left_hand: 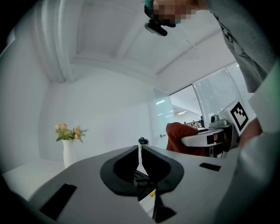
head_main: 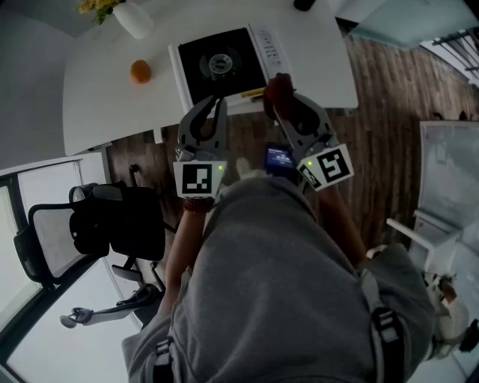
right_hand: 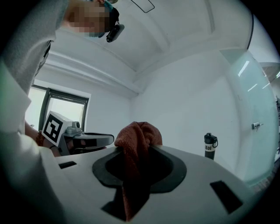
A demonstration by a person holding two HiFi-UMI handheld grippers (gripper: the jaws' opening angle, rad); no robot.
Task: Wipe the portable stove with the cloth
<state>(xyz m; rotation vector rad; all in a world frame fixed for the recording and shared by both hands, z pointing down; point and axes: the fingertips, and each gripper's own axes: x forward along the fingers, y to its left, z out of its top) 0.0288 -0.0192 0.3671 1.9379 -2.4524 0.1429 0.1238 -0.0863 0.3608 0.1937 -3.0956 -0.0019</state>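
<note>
The portable stove [head_main: 219,66], black-topped with a white control strip on its right, lies on the white table [head_main: 105,105]. My left gripper [head_main: 218,102] is shut and empty at the stove's near edge; in the left gripper view its jaws [left_hand: 139,151] meet with only a thin sliver between them. My right gripper [head_main: 283,102] is shut on a rust-red cloth [head_main: 277,87] near the stove's front right corner. The cloth [right_hand: 138,136] bunches above the right gripper's jaws [right_hand: 138,146] and hangs down between them. The left gripper view also shows the cloth [left_hand: 177,138] off to the right.
An orange fruit [head_main: 140,72] sits left of the stove, and a white vase of flowers [head_main: 131,16] stands at the far edge. A dark bottle [right_hand: 210,146] stands at the back right. A black office chair [head_main: 97,224] is at my left, over wooden floor [head_main: 389,135].
</note>
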